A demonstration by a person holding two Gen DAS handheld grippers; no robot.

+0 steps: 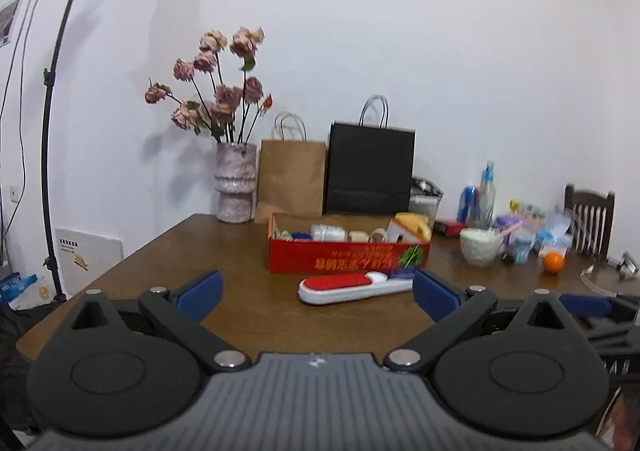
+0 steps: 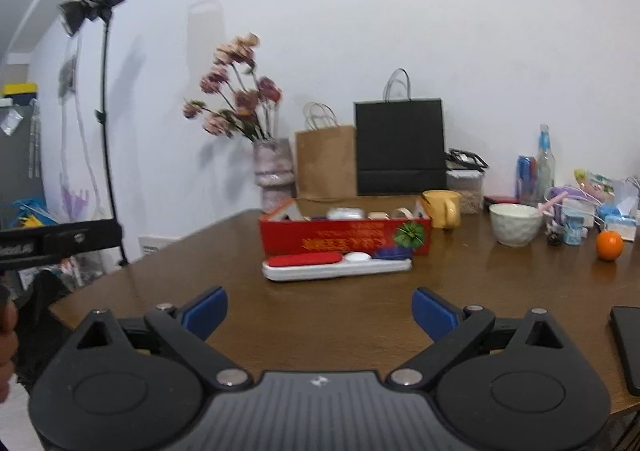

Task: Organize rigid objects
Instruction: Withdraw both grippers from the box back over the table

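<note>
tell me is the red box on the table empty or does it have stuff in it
Not empty: the red box is open-topped, and several small items show above its rim.

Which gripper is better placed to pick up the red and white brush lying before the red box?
Probably right: the brush lies centred ahead of the open right gripper; for the left gripper it sits off-centre.

A lived-in home room: dried roses in a vase [image 1: 236, 181] are standing on a wooden dining table [image 2: 360, 311] beside paper shopping bags [image 1: 291, 179], a mug [image 2: 442, 207], a bowl [image 2: 515, 224], and an orange [image 2: 609, 245].
</note>
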